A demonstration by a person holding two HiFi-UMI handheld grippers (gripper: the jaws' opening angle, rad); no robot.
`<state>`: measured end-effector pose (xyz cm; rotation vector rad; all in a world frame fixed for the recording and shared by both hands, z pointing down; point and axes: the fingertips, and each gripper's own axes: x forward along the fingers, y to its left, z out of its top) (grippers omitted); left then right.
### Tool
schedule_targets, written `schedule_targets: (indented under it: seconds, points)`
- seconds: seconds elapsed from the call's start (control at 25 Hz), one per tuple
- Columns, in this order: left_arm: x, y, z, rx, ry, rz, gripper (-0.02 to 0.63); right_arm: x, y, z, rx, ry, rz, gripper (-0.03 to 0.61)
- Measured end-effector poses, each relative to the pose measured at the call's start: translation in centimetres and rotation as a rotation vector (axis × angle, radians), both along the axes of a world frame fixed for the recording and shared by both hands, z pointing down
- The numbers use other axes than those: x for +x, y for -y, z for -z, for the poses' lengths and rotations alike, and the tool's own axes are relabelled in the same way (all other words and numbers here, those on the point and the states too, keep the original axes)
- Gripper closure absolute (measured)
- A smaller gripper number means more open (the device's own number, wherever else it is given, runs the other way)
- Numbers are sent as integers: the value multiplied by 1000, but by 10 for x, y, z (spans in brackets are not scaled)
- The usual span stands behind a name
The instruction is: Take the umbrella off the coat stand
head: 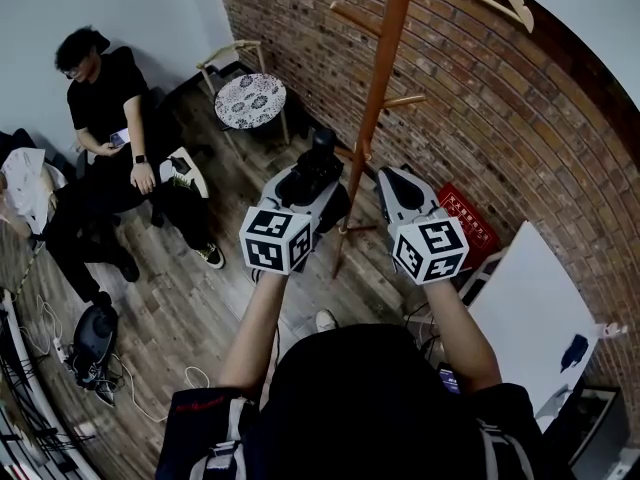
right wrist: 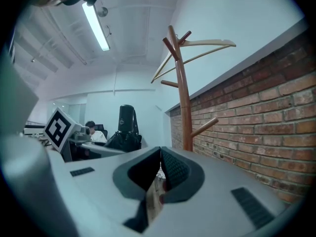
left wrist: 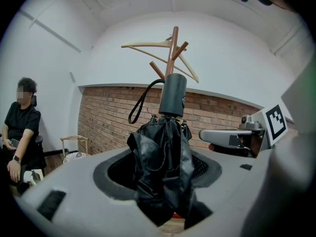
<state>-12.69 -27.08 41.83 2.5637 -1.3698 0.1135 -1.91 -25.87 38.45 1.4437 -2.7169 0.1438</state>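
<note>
Left gripper [head: 317,174] clamps umbrella [left wrist: 164,159], lower end hidden between jaws.

Right wall: exposed red brick wall [head: 480,78]; in the left gripper view the brick stops partway up, with white plaster above.
Far wall: plain pale wall [head: 150,8], meeting the brick at a corner.
Ceiling: white, with one lit strip light [right wrist: 96,26].
Floor: dark wooden planks [head: 200,298]; loose white cables [head: 190,376] lie at the lower left.
Seating: wooden-framed chair [head: 250,93] with a round patterned cushion, near the corner.
Occupant: seated person [head: 105,108] in black, beside the pale wall.
Foot of the brick wall: red crate [head: 468,218]; a white panel [head: 530,308] stands near it.
</note>
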Motion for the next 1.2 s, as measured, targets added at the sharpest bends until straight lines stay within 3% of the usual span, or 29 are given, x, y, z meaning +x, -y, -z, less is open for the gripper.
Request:
schedule_targets:
  seconds: [1.2]
  points:
    - [92, -122, 12, 21, 12, 49, 331, 93, -106, 5, 4, 27, 57, 549]
